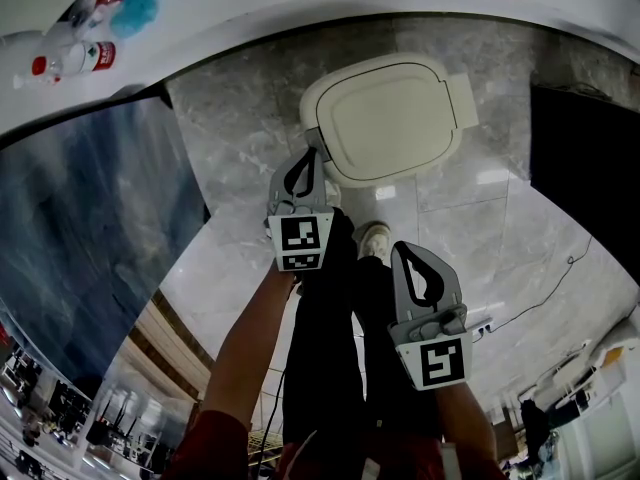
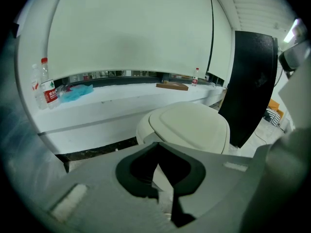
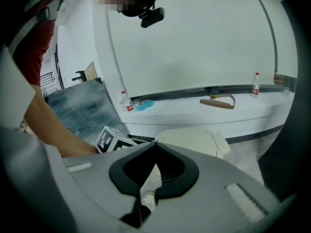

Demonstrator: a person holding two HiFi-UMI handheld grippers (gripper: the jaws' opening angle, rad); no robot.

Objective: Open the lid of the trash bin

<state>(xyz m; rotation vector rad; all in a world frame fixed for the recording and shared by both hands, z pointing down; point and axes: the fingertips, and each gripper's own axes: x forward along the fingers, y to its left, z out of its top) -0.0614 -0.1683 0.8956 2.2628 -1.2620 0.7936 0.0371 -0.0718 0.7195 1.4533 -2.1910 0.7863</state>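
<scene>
Left gripper (image 1: 311, 154) jaws pressed together, empty, near closed trash bin lid (image 1: 392, 116) at 8 o'clock. Right gripper (image 1: 403, 250) same, at 6 o'clock, apart.

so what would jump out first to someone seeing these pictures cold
The cream trash bin, lid down, sits on the grey marble floor at the top centre of the head view. The left gripper is poised by its near-left edge with fingers together, and the right gripper, also shut and empty, hangs further back. A red-labelled bottle stands on the white ledge at upper left.
</scene>
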